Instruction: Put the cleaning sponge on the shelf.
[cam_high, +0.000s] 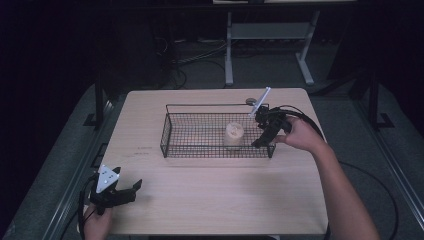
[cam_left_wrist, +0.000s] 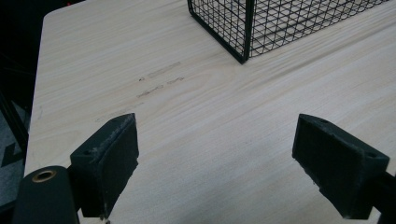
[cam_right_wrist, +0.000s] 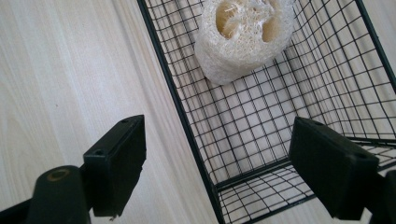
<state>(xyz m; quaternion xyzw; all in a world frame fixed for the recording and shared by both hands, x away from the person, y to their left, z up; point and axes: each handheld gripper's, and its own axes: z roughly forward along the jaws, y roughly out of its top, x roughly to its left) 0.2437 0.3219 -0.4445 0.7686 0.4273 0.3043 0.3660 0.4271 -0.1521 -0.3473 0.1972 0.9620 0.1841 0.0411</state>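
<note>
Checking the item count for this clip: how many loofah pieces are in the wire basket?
1. A single loofah piece stands inside the wire basket, toward its right end, near the right tool. The mesh is see-through, so nothing else seems hidden.

Your right gripper (cam_right_wrist: 215, 175) looks down with its two black jaws rising from the bottom of the frame, standing wide apart with nothing clamped between them. The left jaw sits over bare light wood of the table (cam_right_wrist: 70, 79), which takes up the left part of the frame. The right jaw sits over the black wire basket (cam_right_wrist: 180, 112), whose near rim runs diagonally from the top centre down to a corner at the bottom centre, between your jaws. Inside the basket, at the top of the frame, a pale loofah piece (cam_right_wrist: 243, 37) rests on the mesh floor, its holed cut face turned up.
</note>
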